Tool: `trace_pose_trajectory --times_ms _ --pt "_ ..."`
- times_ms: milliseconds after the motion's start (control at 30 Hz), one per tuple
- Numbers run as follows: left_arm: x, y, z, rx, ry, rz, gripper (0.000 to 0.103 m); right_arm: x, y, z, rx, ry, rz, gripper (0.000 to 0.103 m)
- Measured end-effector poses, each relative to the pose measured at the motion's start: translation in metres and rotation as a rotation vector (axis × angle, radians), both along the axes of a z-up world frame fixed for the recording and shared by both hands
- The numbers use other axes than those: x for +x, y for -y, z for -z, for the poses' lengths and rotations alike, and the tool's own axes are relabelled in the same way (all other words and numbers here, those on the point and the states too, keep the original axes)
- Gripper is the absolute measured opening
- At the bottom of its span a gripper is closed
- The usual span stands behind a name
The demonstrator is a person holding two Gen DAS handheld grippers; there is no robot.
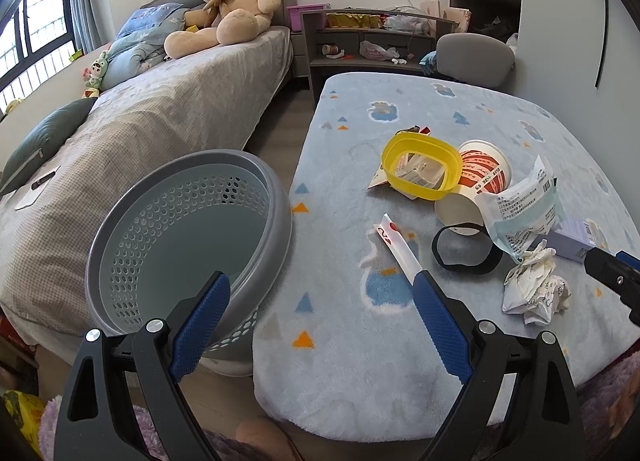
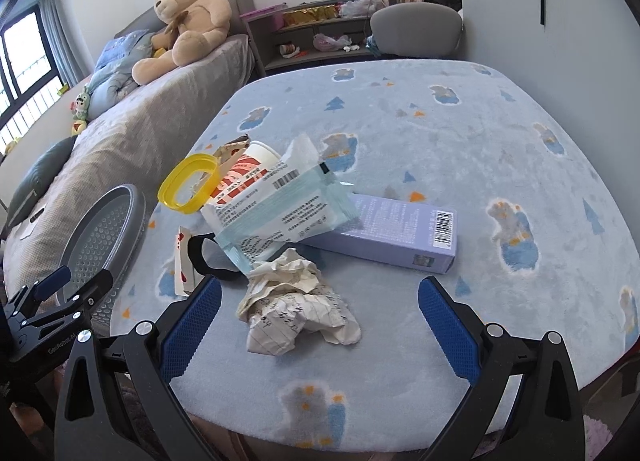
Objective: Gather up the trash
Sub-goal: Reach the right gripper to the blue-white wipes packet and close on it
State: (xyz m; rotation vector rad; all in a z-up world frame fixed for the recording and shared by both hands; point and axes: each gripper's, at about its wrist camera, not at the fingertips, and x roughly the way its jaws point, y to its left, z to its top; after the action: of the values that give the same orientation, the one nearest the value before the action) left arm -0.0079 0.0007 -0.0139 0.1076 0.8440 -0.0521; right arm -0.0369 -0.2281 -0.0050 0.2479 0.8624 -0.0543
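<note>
Bedroom light falls from the window on the left over a bed (image 1: 168,101) with a big teddy bear (image 1: 228,1) sitting at its head, and a table (image 1: 400,321) covered in a pale blue fleece stands beside it. From my left wrist camera, my left gripper (image 1: 322,283) hangs released, its 2 blue pads spread wide with nothing between them. Its left pad sits over the rim of the grey perforated trash basket (image 1: 192,237), which stands tilted against the table's left edge. Its right pad tip lies over the near end of a playing card (image 1: 394,239). Further out on the fleece are a yellow ring lid (image 1: 420,165), a red and white paper cup (image 1: 486,169) on its side, a black band (image 1: 466,251), a printed plastic wrapper (image 1: 520,209) and a crumpled paper ball (image 1: 534,289). My right gripper's black tip shows at the right edge.

From my right wrist camera, my right gripper (image 2: 320,299) is also released, pads wide apart on either side of the crumpled paper ball (image 2: 296,301), not touching it. Just behind the ball lie the printed plastic wrapper (image 2: 276,213) and a lilac box (image 2: 396,229), the wrapper overlapping the box's left end. The yellow ring lid (image 2: 190,183) leans by the paper cup (image 2: 244,171), and the trash basket (image 2: 104,237) is at the left, behind my left gripper (image 2: 70,287)
</note>
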Motion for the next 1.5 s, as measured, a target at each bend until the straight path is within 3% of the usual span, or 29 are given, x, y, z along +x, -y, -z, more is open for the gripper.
trace_pose_trajectory --times_ms 333,600,867,1133,1333,1367,1433,1500 --pt "0.002 -0.003 0.002 -0.022 -0.01 -0.014 0.089 0.027 0.04 0.008 -0.026 -0.072 -0.043 0.097" --pt "0.005 -0.002 0.006 -0.01 -0.017 -0.025 0.089 0.051 0.005 -0.001 -0.018 -0.03 -0.167 0.097" --pt "0.011 -0.011 0.012 -0.018 -0.03 -0.048 0.089 0.071 -0.031 0.008 -0.109 -0.041 -0.265 0.097" --pt "0.012 -0.013 0.013 -0.023 -0.031 -0.049 0.089 0.091 -0.046 0.022 -0.18 -0.071 -0.302 0.097" --pt "0.013 -0.012 0.014 -0.022 -0.04 -0.05 0.089 0.093 -0.049 0.022 -0.196 -0.031 -0.305 0.097" --pt "0.013 -0.012 0.014 -0.021 -0.04 -0.05 0.089 0.093 -0.049 0.022 -0.195 -0.026 -0.307 0.096" --pt "0.013 -0.012 0.014 -0.02 -0.038 -0.05 0.089 0.091 -0.049 0.021 -0.181 -0.014 -0.32 0.079" --pt "0.014 -0.011 0.015 -0.019 -0.038 -0.052 0.089 0.089 -0.049 0.019 -0.166 -0.007 -0.332 0.076"
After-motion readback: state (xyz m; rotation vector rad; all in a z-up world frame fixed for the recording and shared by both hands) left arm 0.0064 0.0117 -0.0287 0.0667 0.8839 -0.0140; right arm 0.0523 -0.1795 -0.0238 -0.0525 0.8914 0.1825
